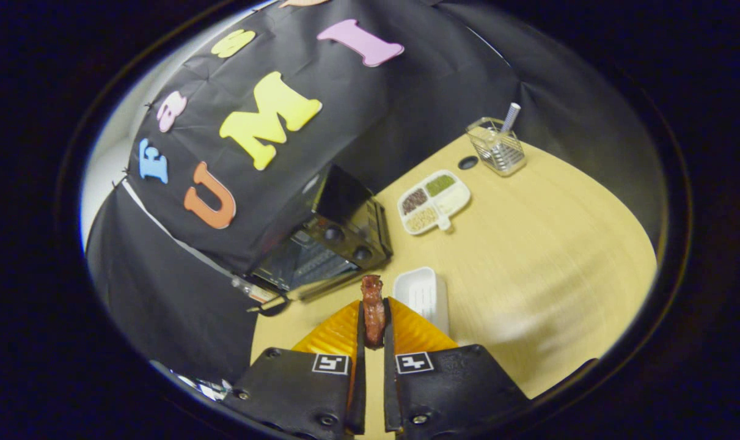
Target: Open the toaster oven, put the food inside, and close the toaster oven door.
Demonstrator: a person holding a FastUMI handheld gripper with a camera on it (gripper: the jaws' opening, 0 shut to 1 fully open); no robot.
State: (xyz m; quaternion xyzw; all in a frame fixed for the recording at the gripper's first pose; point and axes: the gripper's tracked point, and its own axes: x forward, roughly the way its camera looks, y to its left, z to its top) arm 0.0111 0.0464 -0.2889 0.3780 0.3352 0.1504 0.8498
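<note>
2 fingers of my gripper (pixel 374 321) clamp the food (pixel 373 308), tilted above the table (pixel 547 263); toaster oven (pixel 324 244) at 11 o'clock, white tray (pixel 423 293) at 1.

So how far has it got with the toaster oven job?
Done: the toaster oven door looks open. In hand: the gripper is shut on the food, a reddish-brown piece, lifted clear of the white dish. Left: putting it inside the oven and closing the door.

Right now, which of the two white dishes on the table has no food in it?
The plain white dish just beyond the hand-held gripper, which is shut on the food. The divided tray farther off holds food.
</note>
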